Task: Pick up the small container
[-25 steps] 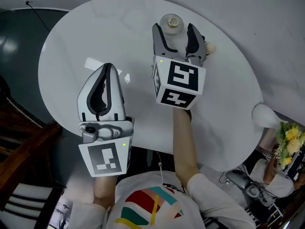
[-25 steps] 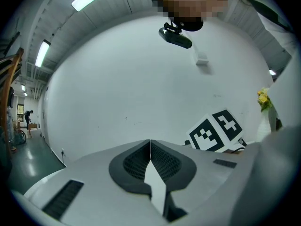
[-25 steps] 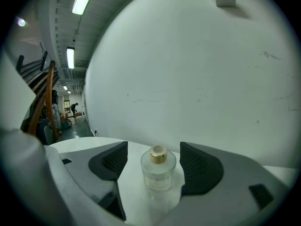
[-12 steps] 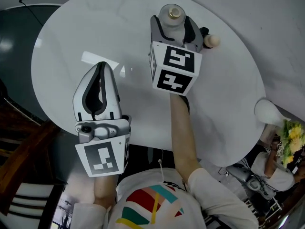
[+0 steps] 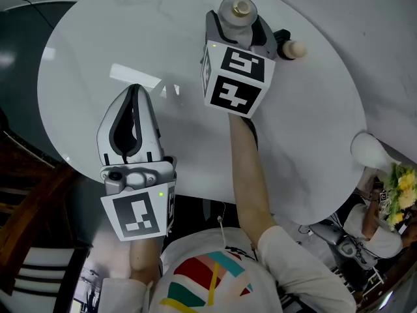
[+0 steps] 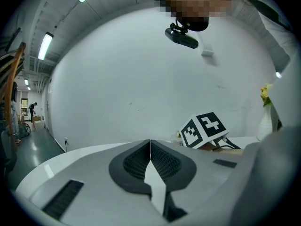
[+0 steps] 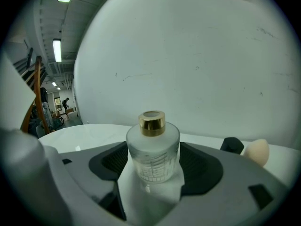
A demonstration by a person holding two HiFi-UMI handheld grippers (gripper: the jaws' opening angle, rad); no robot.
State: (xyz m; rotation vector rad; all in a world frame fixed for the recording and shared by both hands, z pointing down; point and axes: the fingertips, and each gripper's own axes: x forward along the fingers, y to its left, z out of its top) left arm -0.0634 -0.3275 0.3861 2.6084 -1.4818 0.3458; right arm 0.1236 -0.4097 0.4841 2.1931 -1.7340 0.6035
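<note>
The small container (image 7: 153, 149), a frosted glass jar with a gold cap, is seen between the fingers (image 7: 113, 160) of the right gripper (image 5: 238, 23). In the right gripper view both dark ribbed pads are pressed against the jar's sides, so the jar is held upright in a firm grasp. Whether its base is touching the worktop (image 5: 111, 38) cannot be told. In the head view the jar is found at the far part of the round white worktop, with its cap just beyond the gripper's marker cube (image 5: 236, 80).

The left gripper (image 5: 133, 91) is held over the near left part of the worktop, well apart from the jar. Its fingers (image 6: 134, 161) are closed tightly against each other, and nothing is gripped between them.

A beige egg-shaped object (image 5: 294, 49) is seen just to the right of the right gripper, beside a small black object (image 5: 281, 36). A white vase (image 5: 368, 152) is placed at the right edge of the worktop, and yellow flowers (image 5: 399, 184) are seen next to it.
</note>
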